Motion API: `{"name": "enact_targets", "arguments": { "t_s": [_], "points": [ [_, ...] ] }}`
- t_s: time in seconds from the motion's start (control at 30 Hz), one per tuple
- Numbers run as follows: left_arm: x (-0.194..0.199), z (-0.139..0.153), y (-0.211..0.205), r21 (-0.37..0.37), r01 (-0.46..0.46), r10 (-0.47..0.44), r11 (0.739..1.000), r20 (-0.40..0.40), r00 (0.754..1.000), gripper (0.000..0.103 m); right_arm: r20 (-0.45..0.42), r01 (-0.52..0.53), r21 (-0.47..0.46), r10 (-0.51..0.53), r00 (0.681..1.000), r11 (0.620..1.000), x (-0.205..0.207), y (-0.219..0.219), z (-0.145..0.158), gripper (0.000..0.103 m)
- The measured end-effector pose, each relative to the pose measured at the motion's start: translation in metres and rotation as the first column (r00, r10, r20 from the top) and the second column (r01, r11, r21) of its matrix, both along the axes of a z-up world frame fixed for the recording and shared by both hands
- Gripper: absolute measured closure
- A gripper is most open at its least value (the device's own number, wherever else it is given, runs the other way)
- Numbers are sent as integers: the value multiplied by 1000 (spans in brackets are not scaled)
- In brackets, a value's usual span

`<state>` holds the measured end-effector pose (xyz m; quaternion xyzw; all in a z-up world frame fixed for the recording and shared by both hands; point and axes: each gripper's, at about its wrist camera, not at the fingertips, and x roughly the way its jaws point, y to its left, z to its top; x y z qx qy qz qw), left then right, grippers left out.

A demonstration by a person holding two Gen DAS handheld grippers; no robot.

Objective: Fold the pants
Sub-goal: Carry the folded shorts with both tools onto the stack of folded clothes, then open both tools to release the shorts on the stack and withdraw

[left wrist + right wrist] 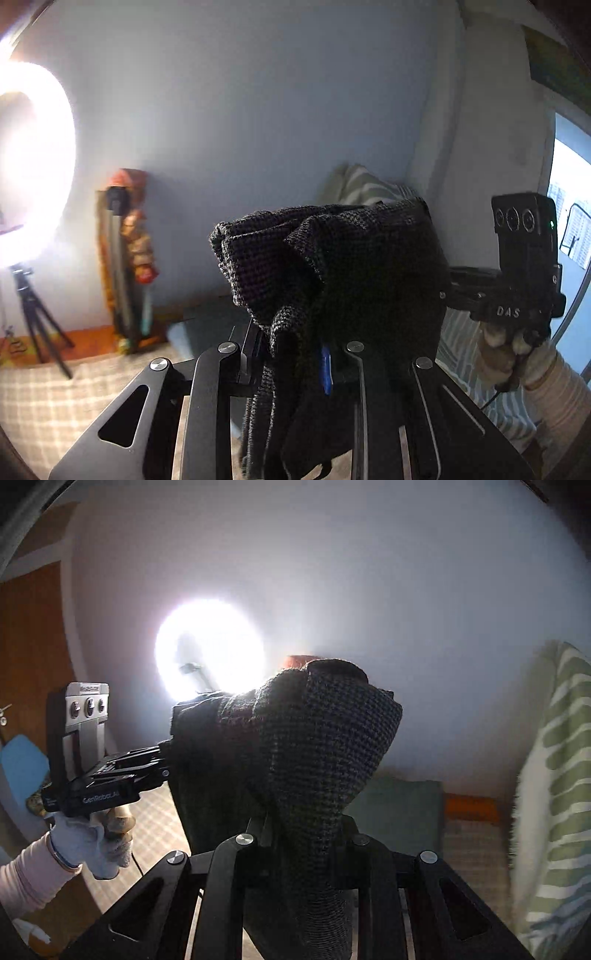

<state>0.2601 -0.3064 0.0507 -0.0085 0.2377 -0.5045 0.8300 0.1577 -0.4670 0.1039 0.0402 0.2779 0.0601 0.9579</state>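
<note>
Dark grey checked pants (332,266) hang bunched from both grippers, lifted in the air above the bed. My left gripper (295,343) is shut on the pants; its fingertips are buried in the cloth. My right gripper (306,827) is shut on the pants (314,746) as well, cloth draping down over its jaws. The right gripper shows in the left wrist view (447,284) at the right, clamped on the far edge of the cloth. The left gripper shows in the right wrist view (166,760) at the left, gripping the other edge.
A bright ring light (33,162) on a tripod (33,314) stands at the left by the pale wall. A checked bedspread (55,398) lies below. A green striped cushion (557,775) is at the right. A wooden door (29,664) is far left.
</note>
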Motion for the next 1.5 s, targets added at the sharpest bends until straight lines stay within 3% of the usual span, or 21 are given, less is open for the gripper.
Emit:
{"name": "enact_targets", "arguments": {
  "t_s": [0.37,0.67,0.77,0.83,0.97,1.03,1.1,1.2,1.23,1.4,1.5],
  "points": [
    [49,-45,-65,45,-27,29,999,-44,999,82,-83,18,21,-16,996,1000,74,-101,-40,86],
    [115,-109,-98,167,-92,111,982,-111,988,81,-196,36,6,-34,980,999,162,-115,-113,85],
    [126,-123,-106,202,-106,136,974,-139,981,79,-232,61,-9,-61,971,998,183,-116,-131,82],
    [133,-131,-112,239,-141,174,961,-122,977,78,-253,99,-29,-103,962,995,195,-120,-142,75],
    [138,-132,-112,241,-185,217,953,-114,969,76,-290,198,-63,-208,934,978,206,-131,-161,70],
    [136,-129,-110,238,-190,226,953,-135,965,58,-295,237,-84,-252,922,968,206,-136,-166,64],
    [131,-123,-108,235,-194,227,952,-121,966,51,-286,251,-74,-262,922,965,203,-139,-167,58],
    [119,-115,-105,245,-184,216,952,-109,970,47,-262,284,-90,-298,918,955,192,-139,-161,39],
    [119,-114,-102,245,-183,215,952,-112,970,41,-247,298,-91,-312,917,950,186,-138,-156,38],
    [97,-94,-86,232,-185,210,955,-84,974,34,-201,333,-41,-334,921,942,161,-144,-131,22],
    [76,-77,-78,221,-193,209,956,-50,977,29,-174,333,-39,-335,926,942,142,-136,-116,20]
  ]
}}
